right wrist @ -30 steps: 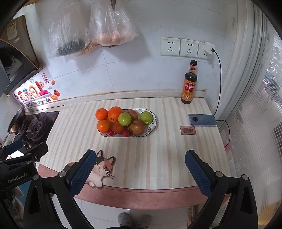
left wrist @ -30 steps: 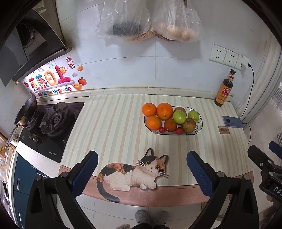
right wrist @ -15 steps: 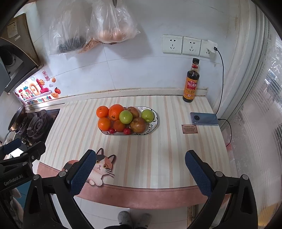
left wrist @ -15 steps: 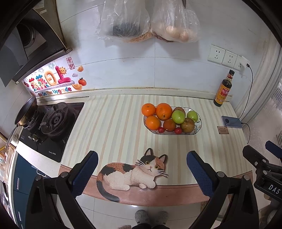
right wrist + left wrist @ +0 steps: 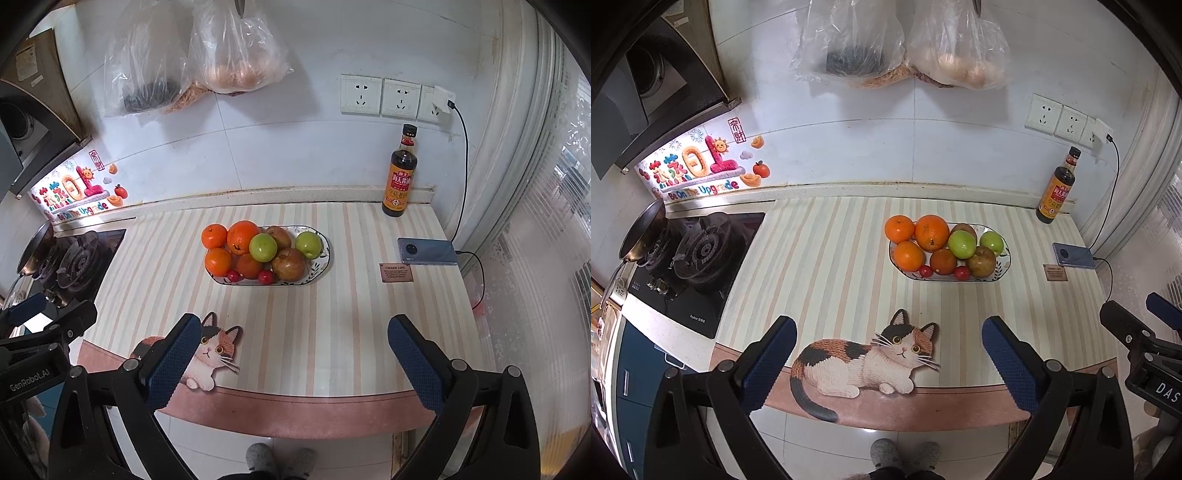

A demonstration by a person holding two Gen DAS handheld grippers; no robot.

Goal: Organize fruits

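An oval patterned plate [image 5: 1005,264] [image 5: 325,258] sits mid-counter on the striped mat, heaped with fruit: several oranges [image 5: 931,232] [image 5: 243,237], two green apples [image 5: 961,244] [image 5: 262,247], brown pears [image 5: 981,261] [image 5: 288,263] and two small red tomatoes [image 5: 961,272] [image 5: 265,276]. My left gripper [image 5: 888,363] is open and empty, held before the counter's front edge over the cat picture. My right gripper [image 5: 295,363] is open and empty, also at the front edge, well short of the plate.
A soy sauce bottle [image 5: 400,173] stands at the back right by the wall. A phone [image 5: 426,251] on a charging cable and a small brown card [image 5: 396,272] lie right of the plate. A gas stove [image 5: 690,254] with a pan is at the left. Plastic bags [image 5: 905,44] hang on the wall.
Both grippers have drifted slightly; the plate of fruit sits a touch further left in the left view and right in the right view. Nothing on the counter has moved.
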